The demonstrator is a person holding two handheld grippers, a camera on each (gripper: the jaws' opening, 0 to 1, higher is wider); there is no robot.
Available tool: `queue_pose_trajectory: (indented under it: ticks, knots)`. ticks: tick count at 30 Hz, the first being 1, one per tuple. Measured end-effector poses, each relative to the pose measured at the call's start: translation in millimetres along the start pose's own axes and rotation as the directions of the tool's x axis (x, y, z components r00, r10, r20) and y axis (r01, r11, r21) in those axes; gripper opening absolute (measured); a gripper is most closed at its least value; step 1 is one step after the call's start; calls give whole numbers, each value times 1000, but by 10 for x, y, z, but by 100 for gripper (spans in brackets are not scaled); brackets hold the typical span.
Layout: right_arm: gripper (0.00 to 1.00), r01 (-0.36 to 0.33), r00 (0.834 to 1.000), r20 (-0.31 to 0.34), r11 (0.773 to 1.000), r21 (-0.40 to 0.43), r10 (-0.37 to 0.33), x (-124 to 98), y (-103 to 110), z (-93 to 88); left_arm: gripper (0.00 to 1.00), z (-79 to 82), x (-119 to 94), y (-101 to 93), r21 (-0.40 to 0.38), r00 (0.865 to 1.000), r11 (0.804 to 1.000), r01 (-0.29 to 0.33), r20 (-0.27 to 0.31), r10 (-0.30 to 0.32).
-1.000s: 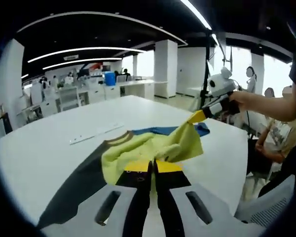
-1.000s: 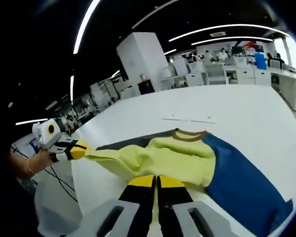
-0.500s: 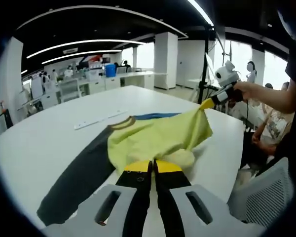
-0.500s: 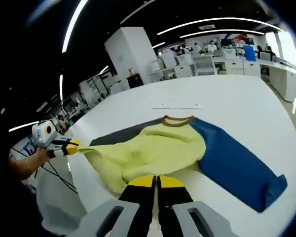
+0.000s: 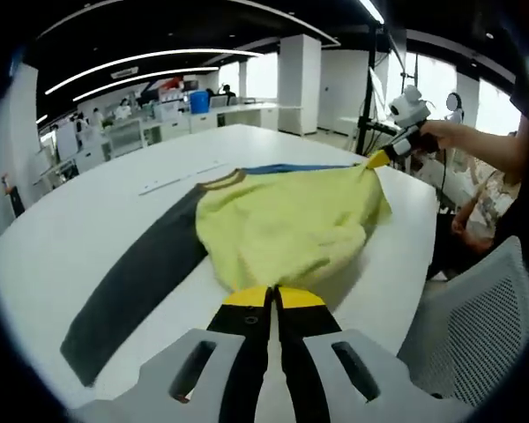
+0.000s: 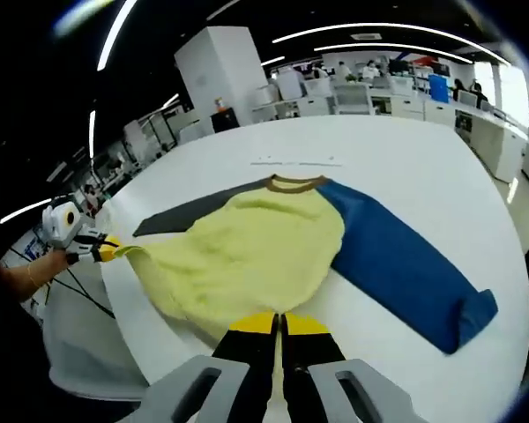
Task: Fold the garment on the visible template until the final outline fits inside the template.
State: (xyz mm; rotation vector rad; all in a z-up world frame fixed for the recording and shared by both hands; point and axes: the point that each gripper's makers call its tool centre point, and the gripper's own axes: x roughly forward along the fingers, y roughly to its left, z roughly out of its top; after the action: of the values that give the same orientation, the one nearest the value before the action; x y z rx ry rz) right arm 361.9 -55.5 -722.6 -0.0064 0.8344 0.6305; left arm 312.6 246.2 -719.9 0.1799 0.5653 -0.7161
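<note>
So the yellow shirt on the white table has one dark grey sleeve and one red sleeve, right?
Not quite: the second sleeve is blue, not red, as the right gripper view shows. The shirt is yellow, on the white table, with one dark grey sleeve.

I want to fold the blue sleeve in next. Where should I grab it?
Probably the cuff end of the blue sleeve, the far tip. It lies flat and straight on the white table, pointing away from the yellow body, with bare table around the tip. Come from beyond the cuff, fingers low, pinching the edge, then carry it over the yellow part.
</note>
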Motion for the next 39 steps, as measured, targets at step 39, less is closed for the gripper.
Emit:
queue_pose_trajectory:
  ticks: [39]
  knots:
    - [20, 129, 988, -81, 992, 5, -128, 74, -189, -493, 14, -170, -144, 122, -248, 997, 966, -69, -41, 61]
